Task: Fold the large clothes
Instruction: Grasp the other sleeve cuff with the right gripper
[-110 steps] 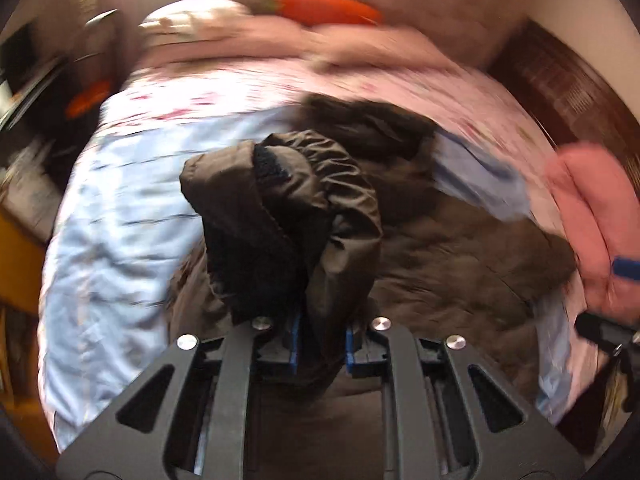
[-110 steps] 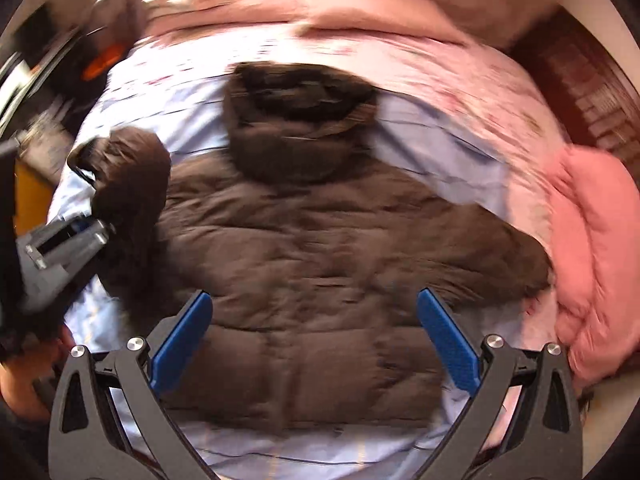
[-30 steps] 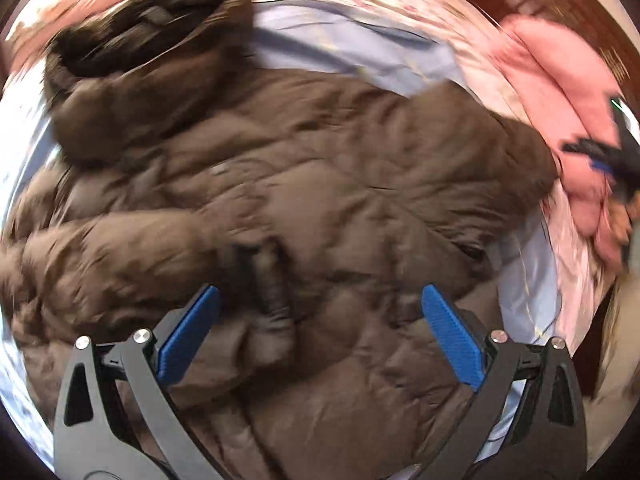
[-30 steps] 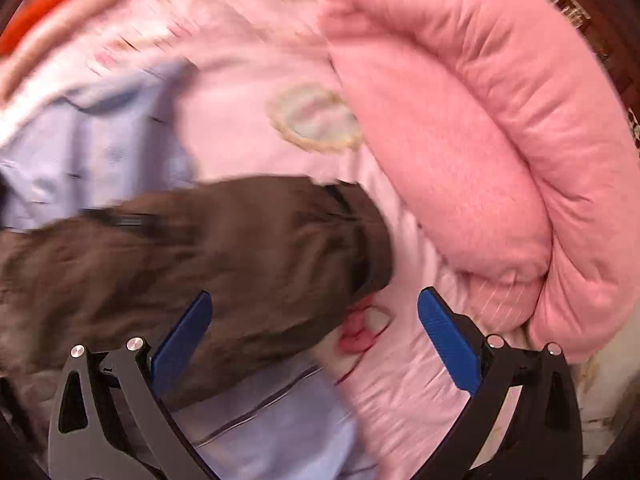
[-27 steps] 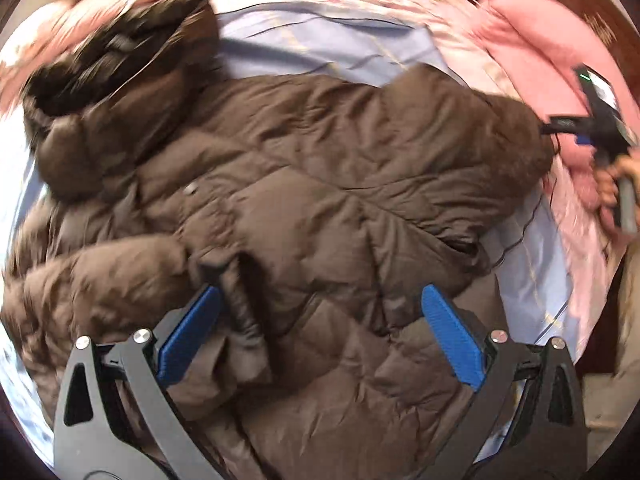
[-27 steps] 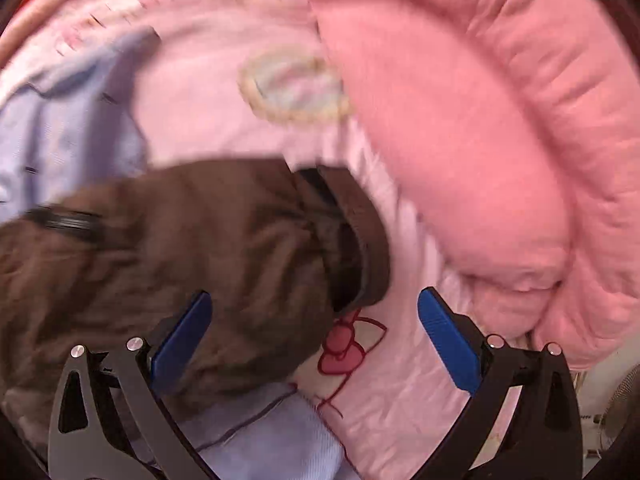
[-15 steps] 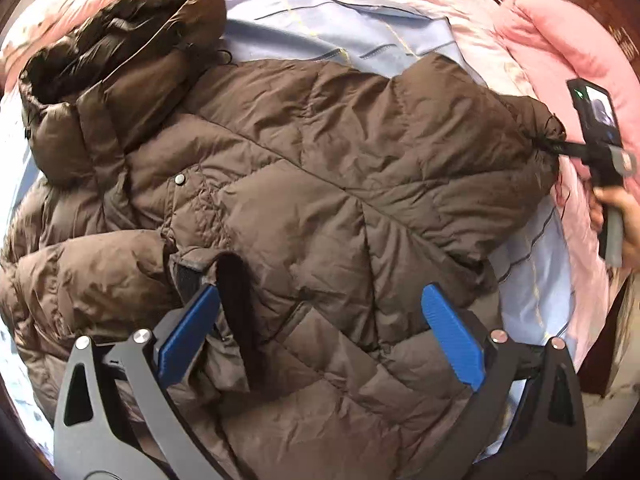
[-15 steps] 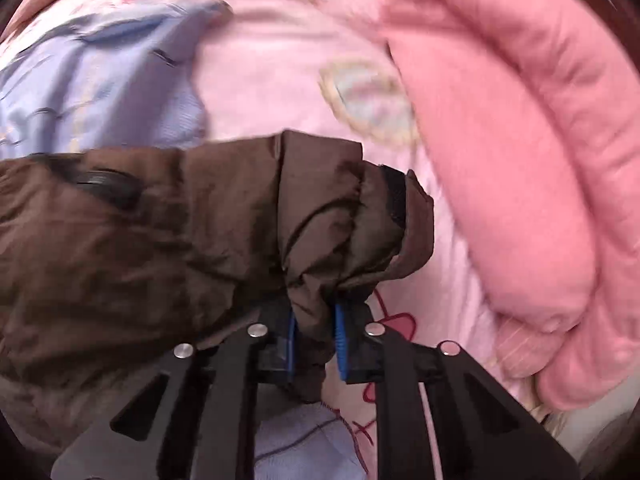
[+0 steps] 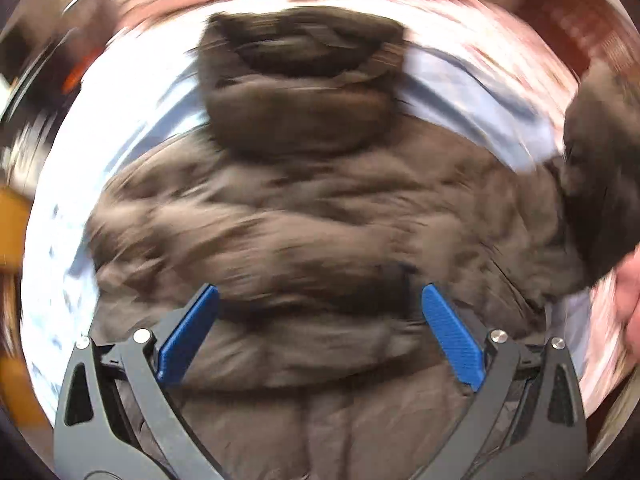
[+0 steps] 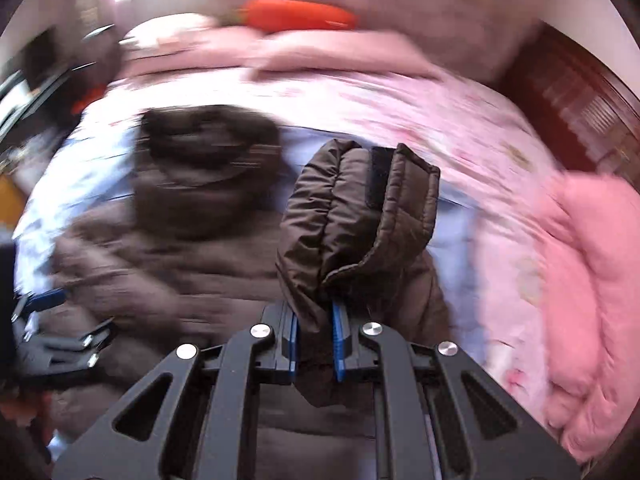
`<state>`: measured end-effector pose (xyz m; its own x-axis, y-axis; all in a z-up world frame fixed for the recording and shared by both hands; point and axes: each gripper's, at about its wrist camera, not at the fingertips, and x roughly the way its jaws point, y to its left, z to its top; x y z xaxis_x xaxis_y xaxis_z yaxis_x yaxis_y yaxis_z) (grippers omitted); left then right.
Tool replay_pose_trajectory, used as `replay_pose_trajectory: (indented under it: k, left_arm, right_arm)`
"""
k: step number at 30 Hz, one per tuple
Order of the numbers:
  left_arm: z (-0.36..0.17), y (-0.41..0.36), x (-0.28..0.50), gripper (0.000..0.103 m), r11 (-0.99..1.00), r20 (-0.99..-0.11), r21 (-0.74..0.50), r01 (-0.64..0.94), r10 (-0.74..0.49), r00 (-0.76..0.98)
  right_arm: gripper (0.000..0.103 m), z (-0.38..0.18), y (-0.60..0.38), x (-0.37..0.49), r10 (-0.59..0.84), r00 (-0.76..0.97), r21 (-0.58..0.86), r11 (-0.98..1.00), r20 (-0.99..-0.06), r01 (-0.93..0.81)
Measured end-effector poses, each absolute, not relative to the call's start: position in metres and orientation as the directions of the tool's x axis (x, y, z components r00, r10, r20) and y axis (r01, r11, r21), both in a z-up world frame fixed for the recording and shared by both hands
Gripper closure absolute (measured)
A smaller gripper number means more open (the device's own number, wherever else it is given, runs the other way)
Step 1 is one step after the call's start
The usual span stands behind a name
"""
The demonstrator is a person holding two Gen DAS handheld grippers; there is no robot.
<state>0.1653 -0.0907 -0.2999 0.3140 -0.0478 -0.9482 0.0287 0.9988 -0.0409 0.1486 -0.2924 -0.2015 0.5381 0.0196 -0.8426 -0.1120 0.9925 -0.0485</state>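
Note:
A brown puffer jacket (image 9: 320,248) lies on the bed with its hood (image 9: 304,80) at the far end. One sleeve lies folded across its front. My left gripper (image 9: 320,320) hangs open above the jacket's lower front, holding nothing. My right gripper (image 10: 314,336) is shut on the cuff of the other sleeve (image 10: 360,216), which is lifted above the jacket body (image 10: 168,272). That raised sleeve (image 9: 600,184) shows at the right edge of the left wrist view, beside a hand (image 9: 628,300). Both views are blurred by motion.
The jacket rests on a light blue sheet (image 9: 472,92) over pink bedding (image 10: 400,100). A rolled pink blanket (image 10: 592,280) lies at the right. An orange cushion (image 10: 296,14) sits at the head of the bed. Dark furniture (image 10: 48,72) stands at the left.
My right gripper has lifted the sleeve cuff off the bed and carried it up over the jacket. My left gripper has drawn back, staying open.

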Motion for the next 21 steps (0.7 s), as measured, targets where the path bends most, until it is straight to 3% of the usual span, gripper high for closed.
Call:
replay_pose_trajectory:
  k: [5,9,11,13,18,21]
  left_arm:
    - [-0.284,0.035,0.144,0.002,0.981,-0.94,-0.024,-0.195,0.044,0.338]
    - [-0.291,0.099,0.117,0.002,0.961,-0.94,0.022,-0.275,0.114,0.322]
    - [-0.301,0.128,0.102,0.002,0.949,-0.947,0.033,-0.313,0.13,0.295]
    - [-0.312,0.147,0.089,0.002,0.94,-0.955,0.022,-0.34,0.121,0.272]
    - [-0.324,0.169,0.07,0.002,0.932,-0.961,0.03,-0.361,0.127,0.246]
    - [-0.322,0.169,0.071,0.002,0.935,-0.958,0.006,-0.353,0.107,0.267]
  right_arm:
    - [0.089,-0.238,-0.152,0.144,0.18,0.442,0.032,0.946,-0.879,-0.323]
    - [0.088,-0.29,-0.057,0.132,0.148,0.38,-0.029,0.906,-0.913,-0.421]
    - [0.079,-0.315,-0.031,0.128,0.082,0.368,-0.094,0.895,-0.926,-0.436]
    - [0.043,-0.332,-0.022,0.127,0.06,0.332,-0.104,0.885,-0.942,-0.454]
    - [0.02,-0.317,0.0,0.106,0.126,0.338,-0.067,0.86,-0.933,-0.506]
    - [0.019,-0.29,0.0,0.1,0.218,0.268,0.049,0.853,-0.938,-0.52]
